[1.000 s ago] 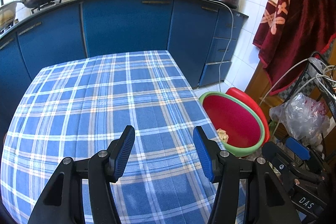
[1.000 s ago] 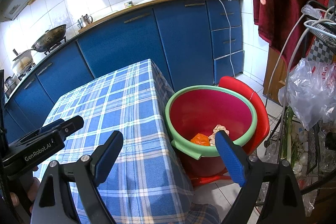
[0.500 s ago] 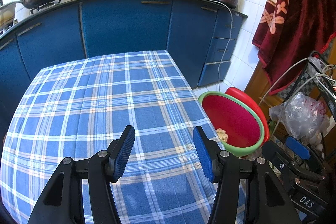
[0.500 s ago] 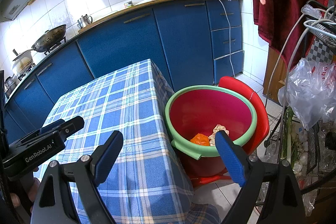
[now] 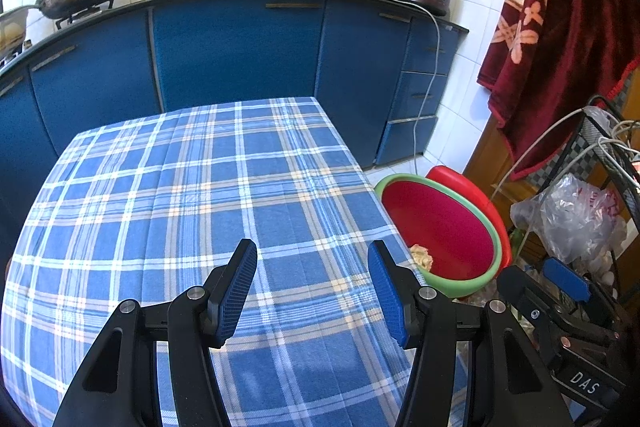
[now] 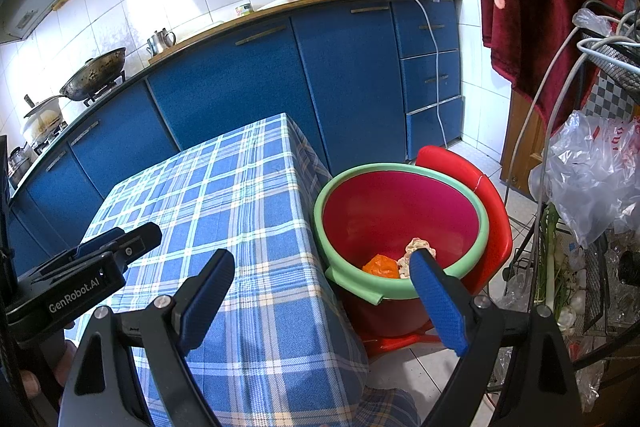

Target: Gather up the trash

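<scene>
A red bin with a green rim (image 6: 400, 219) (image 5: 444, 227) stands on a red stool beside the table's right edge. Inside lie an orange scrap (image 6: 380, 265) and a crumpled pale wad (image 6: 418, 247) (image 5: 422, 255). My left gripper (image 5: 312, 283) hovers open over the blue plaid tablecloth (image 5: 180, 211), nothing between its blue pads. My right gripper (image 6: 320, 287) is open wide above the table's corner and the bin's near rim, also empty. The left gripper's body (image 6: 92, 267) shows at the left of the right wrist view.
Blue kitchen cabinets (image 5: 240, 47) run behind the table, with a wok, kettle, air fryer and rice cooker on the counter. A wire rack with plastic bags (image 6: 592, 167) and cables stands at the right. A dark red towel (image 5: 560, 19) hangs above.
</scene>
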The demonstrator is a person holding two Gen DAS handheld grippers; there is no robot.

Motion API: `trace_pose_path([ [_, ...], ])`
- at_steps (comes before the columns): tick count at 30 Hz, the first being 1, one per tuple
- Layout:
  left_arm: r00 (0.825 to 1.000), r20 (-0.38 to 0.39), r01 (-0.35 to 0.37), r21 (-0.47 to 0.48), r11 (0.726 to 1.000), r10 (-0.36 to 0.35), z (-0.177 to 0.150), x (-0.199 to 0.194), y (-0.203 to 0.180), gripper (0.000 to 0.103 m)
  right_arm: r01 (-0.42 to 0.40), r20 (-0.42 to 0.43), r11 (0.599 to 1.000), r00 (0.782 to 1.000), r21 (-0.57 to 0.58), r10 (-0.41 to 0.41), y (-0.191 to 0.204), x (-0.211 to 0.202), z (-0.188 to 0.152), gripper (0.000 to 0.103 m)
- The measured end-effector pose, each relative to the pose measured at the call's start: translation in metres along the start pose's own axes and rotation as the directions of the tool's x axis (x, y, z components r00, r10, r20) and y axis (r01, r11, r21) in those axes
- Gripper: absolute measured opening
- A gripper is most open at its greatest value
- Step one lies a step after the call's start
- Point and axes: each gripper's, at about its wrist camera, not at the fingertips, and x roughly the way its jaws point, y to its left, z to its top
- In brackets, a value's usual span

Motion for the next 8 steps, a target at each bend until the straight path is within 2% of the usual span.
trace_pose_path([
  [8, 1.0, -0.008, 0.004, 0.0, 1.0, -0.004, -0.0004, 0.0011, -0.0004, 0.059, 0.0, 0.0, 1.0, 1.0, 0.001, 0.0, 0.0004, -0.0001, -0.0001, 0.091],
])
